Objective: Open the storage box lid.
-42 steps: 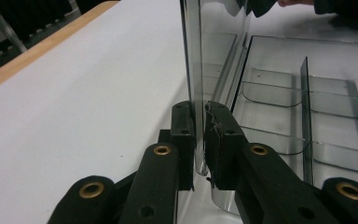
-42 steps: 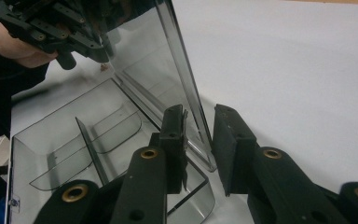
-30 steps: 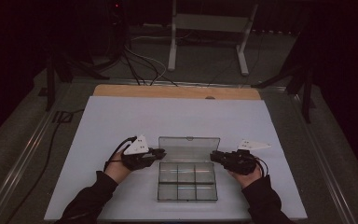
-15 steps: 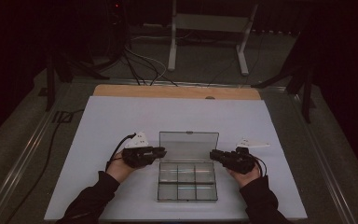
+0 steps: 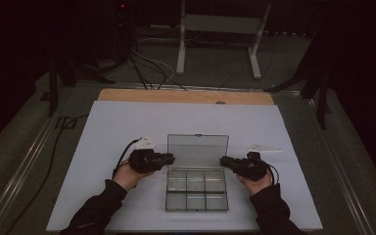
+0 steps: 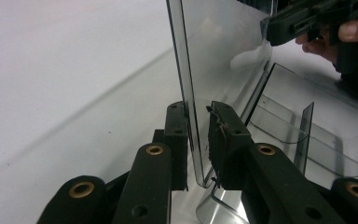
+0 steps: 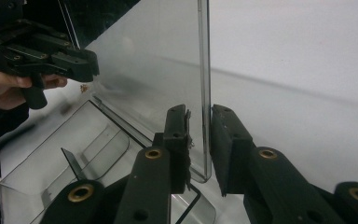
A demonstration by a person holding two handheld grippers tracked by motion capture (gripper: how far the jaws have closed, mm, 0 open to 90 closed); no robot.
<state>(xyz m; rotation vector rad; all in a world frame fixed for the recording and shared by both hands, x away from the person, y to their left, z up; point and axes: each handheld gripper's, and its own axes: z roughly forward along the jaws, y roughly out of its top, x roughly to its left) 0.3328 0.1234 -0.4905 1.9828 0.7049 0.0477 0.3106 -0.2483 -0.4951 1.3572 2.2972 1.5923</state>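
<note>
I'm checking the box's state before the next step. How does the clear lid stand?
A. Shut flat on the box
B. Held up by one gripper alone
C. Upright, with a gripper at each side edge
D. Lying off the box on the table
C: the lid stands upright behind the box, with the left gripper and right gripper each straddling a side edge.
</note>
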